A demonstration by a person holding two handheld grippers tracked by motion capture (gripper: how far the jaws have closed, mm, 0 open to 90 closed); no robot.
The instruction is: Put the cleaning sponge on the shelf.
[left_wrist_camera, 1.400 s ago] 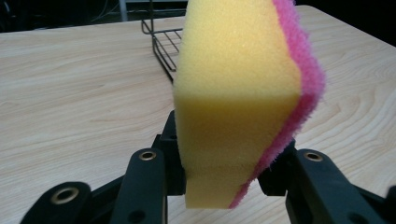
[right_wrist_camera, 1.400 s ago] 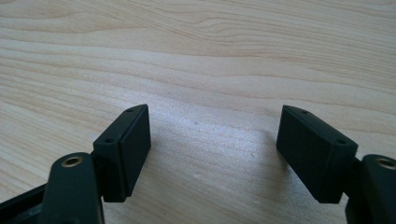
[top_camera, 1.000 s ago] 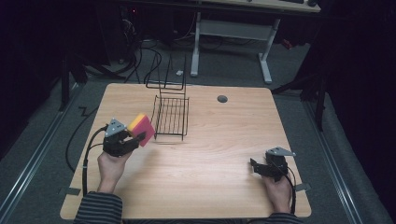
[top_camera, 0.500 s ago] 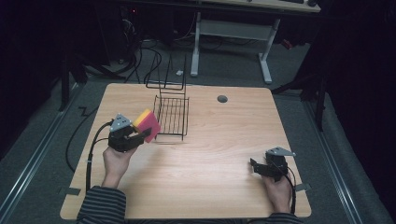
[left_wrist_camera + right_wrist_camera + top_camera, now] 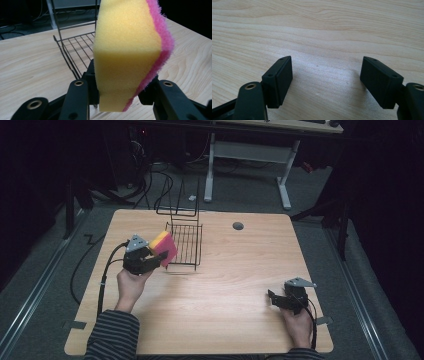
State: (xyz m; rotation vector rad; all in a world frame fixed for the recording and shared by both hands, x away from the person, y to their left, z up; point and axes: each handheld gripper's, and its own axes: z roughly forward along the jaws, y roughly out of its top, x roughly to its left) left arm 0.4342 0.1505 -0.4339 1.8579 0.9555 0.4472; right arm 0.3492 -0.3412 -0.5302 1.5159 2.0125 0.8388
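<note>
**Left gripper clamped on sponge at the rack; right gripper released**

- Left gripper [image 5: 161, 257]: jaws clenched on a sponge [image 5: 164, 247], yellow foam with a pink scrub layer. The left gripper view shows the sponge [image 5: 130, 50] standing on edge between the jaws, pink side to that view's right.
- Sponge is held above the counter [image 5: 230, 270], just beside the near-left edge of the black wire rack [image 5: 185, 243]. Can't tell from the high view if it touches the wire. In the left gripper view the rack [image 5: 75, 47] sits behind the sponge.
- Rack: flat grid base on the counter, upright wire back at the far end.
- Right gripper [image 5: 272, 298]: near-right part of the counter, well apart from the rack. The right gripper view shows the jaws [image 5: 325, 75] spread wide with bare wood between them.
- Round grommet hole [image 5: 238, 226] near the far edge.
</note>
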